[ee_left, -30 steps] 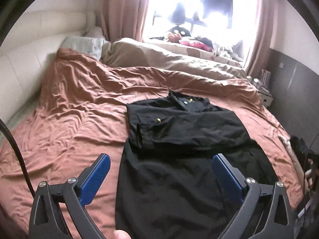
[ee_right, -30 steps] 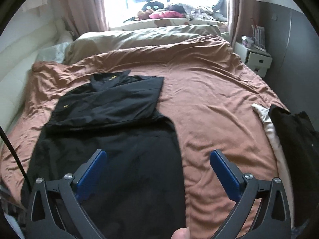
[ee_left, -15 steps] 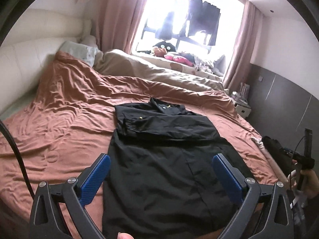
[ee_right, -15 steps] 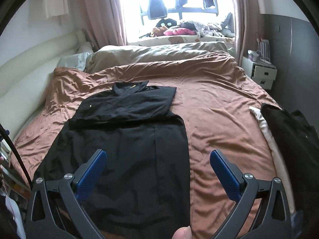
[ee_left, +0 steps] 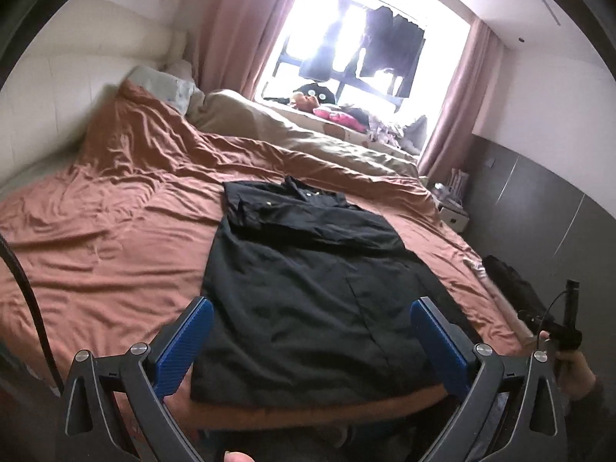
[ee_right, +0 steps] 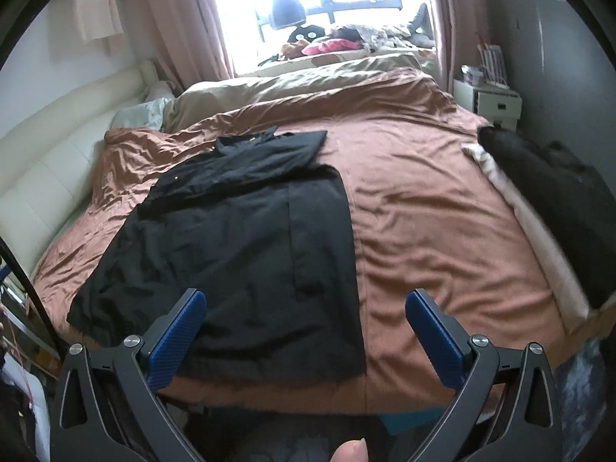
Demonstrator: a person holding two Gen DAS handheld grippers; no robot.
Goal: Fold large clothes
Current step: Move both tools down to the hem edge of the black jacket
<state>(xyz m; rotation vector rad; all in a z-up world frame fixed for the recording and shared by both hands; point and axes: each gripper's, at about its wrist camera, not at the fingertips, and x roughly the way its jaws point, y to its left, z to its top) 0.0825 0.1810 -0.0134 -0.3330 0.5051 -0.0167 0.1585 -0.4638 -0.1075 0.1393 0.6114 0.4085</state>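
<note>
A: Black garment (ee_left: 308, 296) spread flat on the bed's brown cover (ee_left: 107, 254), hem toward the near edge, collar toward the window (ee_left: 362, 57).
B: Upper part folded over across the chest. Small yellow details near the collar.
A: Same garment (ee_right: 238, 238) in the right wrist view, lying left of centre on the brown cover (ee_right: 431, 223).
B: Left gripper (ee_left: 312, 342) held above the near edge of the bed, over the hem. Jaws wide apart, nothing between them. Blue fingertips (ee_left: 184, 342) clear of the cloth.
A: Right gripper (ee_right: 308, 335) likewise above the near edge, jaws spread, empty. One blue pad over the garment's lower corner, the other over bare cover; touching or not, cannot tell.
B: Thumb tip (ee_right: 350, 450) at the bottom of the right wrist view.
A: Hand (ee_left: 573, 369) at the right rim of the left wrist view, wrapped around a dark handle.
B: Beige duvet (ee_right: 292, 84) bunched along the far side of the bed, under the window.
A: Pink curtains (ee_left: 231, 38) on both sides of the glass. Soft toys (ee_right: 308, 38) and loose things on the sill.
B: Dark pile of clothes (ee_right: 546, 192) over something pale at the bed's right edge, well apart from the garment.
A: White nightstand (ee_right: 492, 104) in the far right corner. Cream padded headboard (ee_right: 50, 161) along the left.
</note>
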